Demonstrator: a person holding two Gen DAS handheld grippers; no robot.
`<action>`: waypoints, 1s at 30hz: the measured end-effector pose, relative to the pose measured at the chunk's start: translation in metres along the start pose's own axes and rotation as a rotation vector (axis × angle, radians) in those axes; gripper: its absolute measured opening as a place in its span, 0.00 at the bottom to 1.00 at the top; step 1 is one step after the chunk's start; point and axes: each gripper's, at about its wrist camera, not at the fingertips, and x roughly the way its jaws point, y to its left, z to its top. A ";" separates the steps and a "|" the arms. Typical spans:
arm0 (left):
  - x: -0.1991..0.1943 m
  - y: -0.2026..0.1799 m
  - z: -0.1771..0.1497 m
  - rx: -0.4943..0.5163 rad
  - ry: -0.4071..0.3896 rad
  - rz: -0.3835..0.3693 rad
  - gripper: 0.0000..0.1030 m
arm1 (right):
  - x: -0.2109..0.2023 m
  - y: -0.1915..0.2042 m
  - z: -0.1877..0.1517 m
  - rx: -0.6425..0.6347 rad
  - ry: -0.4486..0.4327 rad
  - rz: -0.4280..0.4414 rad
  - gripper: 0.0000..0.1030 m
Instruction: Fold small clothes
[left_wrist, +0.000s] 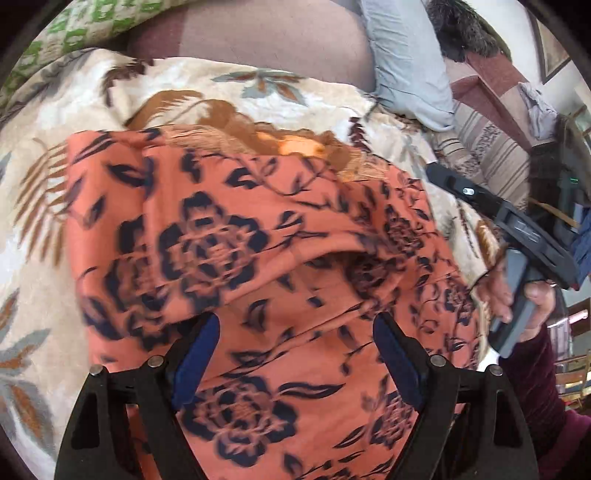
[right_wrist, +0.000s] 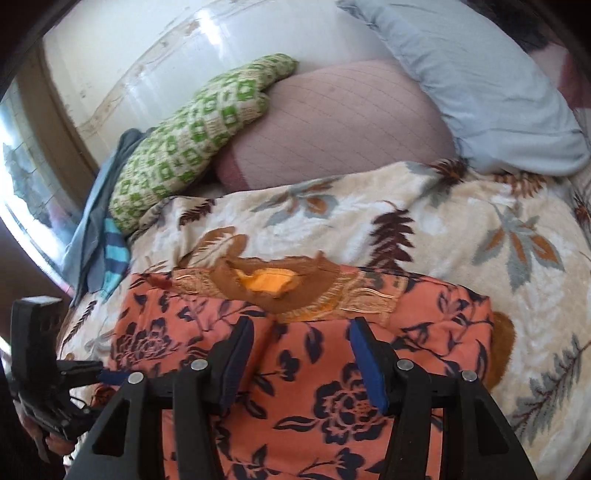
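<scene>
Here, nearest the lens in the left wrist view, the left gripper (left_wrist: 295, 354) stands with its jaws wide apart above the orange floral garment (left_wrist: 229, 236), nothing pinched between the blue pads (left_wrist: 195, 358); the cloth simply lies under them. In the right wrist view the right gripper (right_wrist: 299, 358) is also parted, less widely, and likewise holds nothing, its pads poised over the same garment (right_wrist: 314, 398). Both tools hanging free over the cloth reads, to my eye, as the pause after a fold has been laid down, when the fabric is let go so it can settle flat. The garment rests doubled on the cream leaf-patterned blanket (right_wrist: 461, 236), its brown and gold neckline trim (right_wrist: 280, 284) turned to the far edge (a yellow lining shows through the opening), which keeps the bulky part away from the working side. A raised fold runs across its middle in the left view, so it probably wants smoothing or one more fold. Farther back lie a green-checked knitted piece (right_wrist: 199, 129), a mauve cushion (right_wrist: 340, 122) and a pale blue pillow (right_wrist: 480, 81), all well apart from the garment. The person's right hand (left_wrist: 517, 295) grips its tool's handle at the right rim of the left view.
</scene>
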 end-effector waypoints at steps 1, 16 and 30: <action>0.001 0.007 -0.003 -0.021 0.009 0.017 0.83 | -0.001 0.017 0.000 -0.057 -0.007 0.021 0.56; -0.009 0.055 -0.028 -0.093 -0.003 -0.090 0.83 | 0.079 0.173 -0.075 -0.801 0.058 -0.310 0.55; -0.004 0.052 -0.018 -0.108 -0.009 -0.077 0.83 | 0.056 -0.007 -0.011 0.091 0.153 -0.186 0.06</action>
